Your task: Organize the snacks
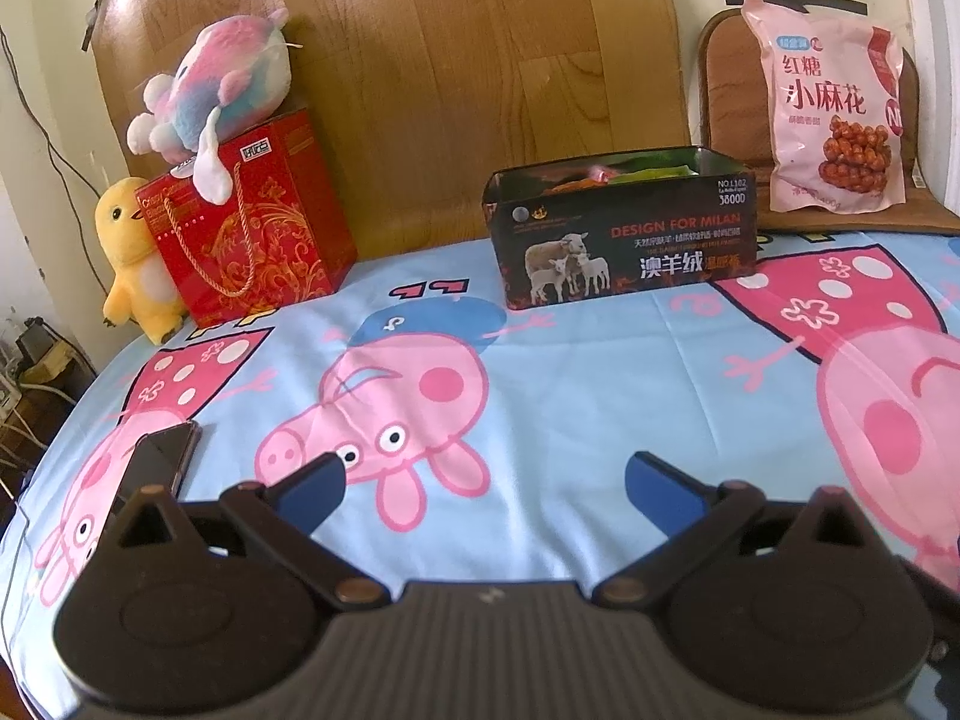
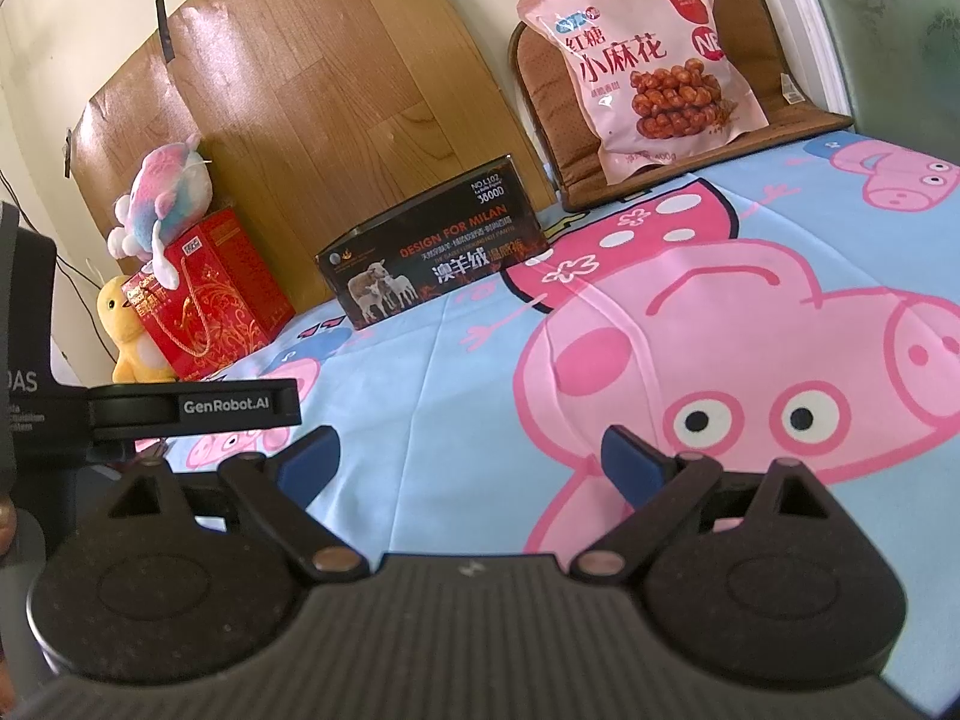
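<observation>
Jaws spread wide on both grippers, nothing held.

Left wrist view: left gripper (image 1: 483, 483) low centre, above cartoon-pig cloth (image 1: 570, 372). Black box (image 1: 624, 228) upper centre, colourful packets inside. Pink snack bag (image 1: 831, 114) upper right, upright on brown cushion (image 1: 726, 84), well apart from box. Phone (image 1: 159, 459) lower left.

Right wrist view: right gripper (image 2: 471, 459) low centre. Pink snack bag (image 2: 648, 60) top right, black box (image 2: 432, 255) centre left.

Likely step: fetch bag. Right gripper nearer; pinch bag's top seam, lift clear, lower into box without crushing contents.
</observation>
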